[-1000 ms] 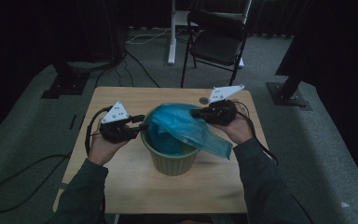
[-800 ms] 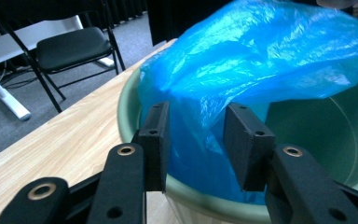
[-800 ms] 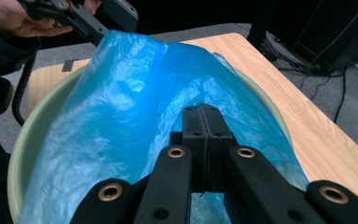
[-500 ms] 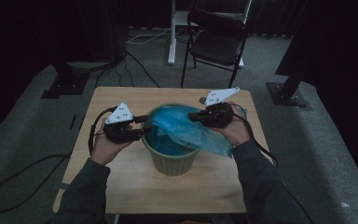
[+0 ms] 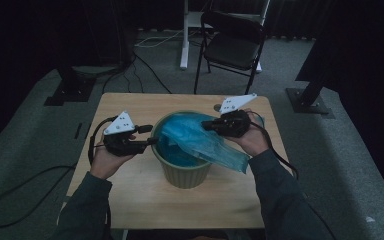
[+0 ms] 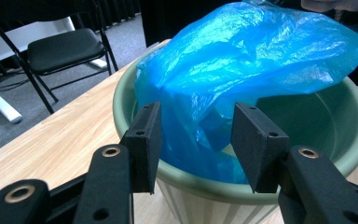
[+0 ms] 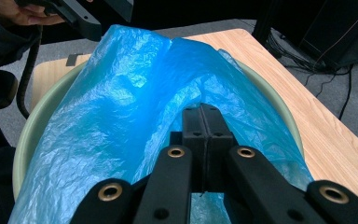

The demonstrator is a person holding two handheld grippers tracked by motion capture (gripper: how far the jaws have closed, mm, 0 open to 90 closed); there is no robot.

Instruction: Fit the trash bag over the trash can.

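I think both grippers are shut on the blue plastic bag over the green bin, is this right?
Not quite. Only the right gripper is shut on the blue plastic bag. The left gripper has just been opening its jaws: in the left gripper view they stand apart at the rim of the green bin, with the bag beyond them, not pinched.

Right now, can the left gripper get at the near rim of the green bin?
Probably yes. The left gripper has open jaws astride the green bin rim, nothing pinched; the blue bag sits just behind.
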